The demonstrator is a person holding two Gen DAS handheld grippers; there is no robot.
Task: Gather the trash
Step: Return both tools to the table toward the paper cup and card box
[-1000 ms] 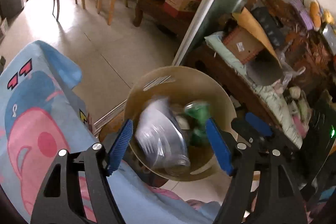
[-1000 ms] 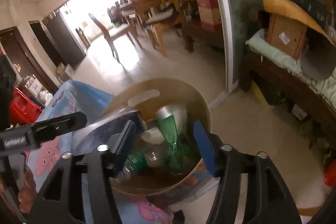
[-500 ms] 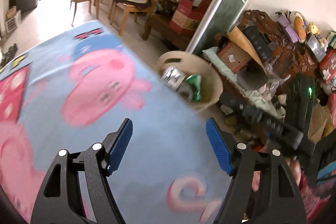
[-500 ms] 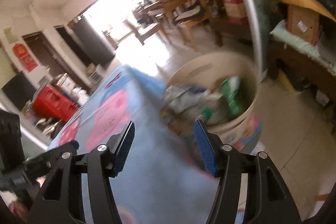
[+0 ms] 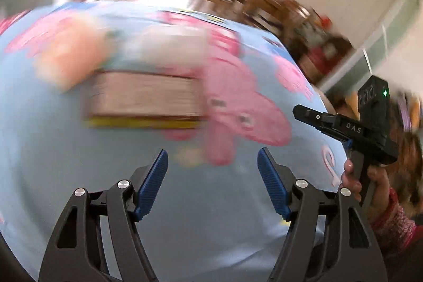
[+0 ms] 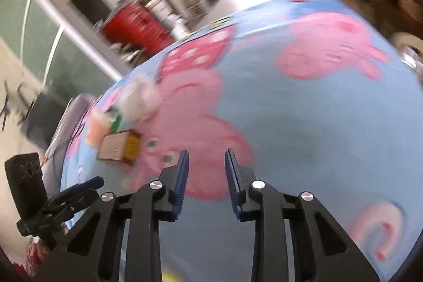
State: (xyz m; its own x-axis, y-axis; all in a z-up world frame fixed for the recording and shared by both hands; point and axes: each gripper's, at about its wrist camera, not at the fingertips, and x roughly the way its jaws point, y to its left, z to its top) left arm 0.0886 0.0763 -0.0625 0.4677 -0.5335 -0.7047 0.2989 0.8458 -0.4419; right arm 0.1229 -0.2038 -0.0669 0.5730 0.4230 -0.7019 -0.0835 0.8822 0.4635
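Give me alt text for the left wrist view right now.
The left tongs hang open and empty above a blue cartoon-pig cloth, facing a blurred brown and yellow box beside a peach-coloured item. The right tongs, held in a hand, enter at the right edge.

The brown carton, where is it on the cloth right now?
The brown carton lies on the blue pig-print cloth, left of centre ahead of the open left gripper; in the right wrist view it sits far left, beside an orange cup.

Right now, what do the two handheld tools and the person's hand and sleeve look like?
Both the left tool and the right tool have black angular frames with cut-outs, silver screw heads and ribbed blue pads. The right tool's black body reads "DAS" and shows a green light. The hand wears a red-and-white knit sleeve.
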